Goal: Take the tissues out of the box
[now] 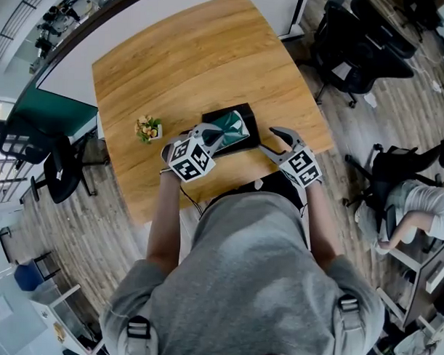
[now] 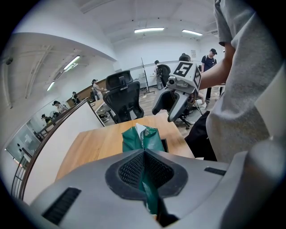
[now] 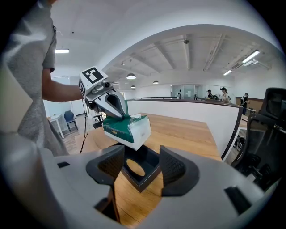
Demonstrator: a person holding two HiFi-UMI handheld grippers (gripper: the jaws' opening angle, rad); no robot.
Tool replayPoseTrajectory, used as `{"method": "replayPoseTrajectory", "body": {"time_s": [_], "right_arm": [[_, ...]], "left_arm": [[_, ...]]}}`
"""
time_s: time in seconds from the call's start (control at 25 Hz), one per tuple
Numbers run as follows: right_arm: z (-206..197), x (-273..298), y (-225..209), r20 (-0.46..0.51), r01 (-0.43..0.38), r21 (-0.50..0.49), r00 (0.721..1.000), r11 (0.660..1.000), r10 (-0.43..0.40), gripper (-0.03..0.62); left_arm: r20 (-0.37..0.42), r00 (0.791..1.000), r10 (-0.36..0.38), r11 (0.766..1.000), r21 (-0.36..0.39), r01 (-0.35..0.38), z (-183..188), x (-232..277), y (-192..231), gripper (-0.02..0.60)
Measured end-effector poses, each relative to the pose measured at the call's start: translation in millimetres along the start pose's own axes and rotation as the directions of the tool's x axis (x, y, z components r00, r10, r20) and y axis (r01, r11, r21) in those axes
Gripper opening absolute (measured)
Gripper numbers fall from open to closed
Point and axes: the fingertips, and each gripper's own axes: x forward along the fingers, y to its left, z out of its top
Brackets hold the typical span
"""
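Tissues (image 3: pixel 127 129), a green-wrapped pack, hang tilted just above the box (image 3: pixel 149 162), already out of it and off the table (image 1: pixel 197 56). From where I stand, a small potted plant (image 1: pixel 148 128) sits left of the box, well clear of the action. Next comes the left gripper (image 2: pixel 144 170), clenched tight on the pack; its own view shows only a thin fold of green wrapper pinched between the jaws, not the body of the pack. That looks to me like the weak spot: the film could slip or tear under the pack's weight, and the pack would drop back into the box or onto the wood beside it. The box itself lies open side up with an oval slot in its floor, and nothing holds it down. At the right of the box, the right gripper (image 3: pixel 140 167) has its jaws spread with nothing in them, aimed at the box but not touching it. A careless swing of the pack could knock the loose box askew or towards the table edge.
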Motion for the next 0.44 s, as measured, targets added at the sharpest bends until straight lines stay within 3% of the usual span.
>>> {"method": "replayPoseTrajectory", "body": {"time_s": [0.44], "right_arm": [[0.2, 2.0, -3.9, -0.012, 0.0, 0.004, 1.0, 1.0, 0.001, 0.247]], "left_arm": [[-0.008, 1.0, -0.016, 1.0, -0.002, 0.016, -1.4, 7.1, 2.6, 0.02]]}}
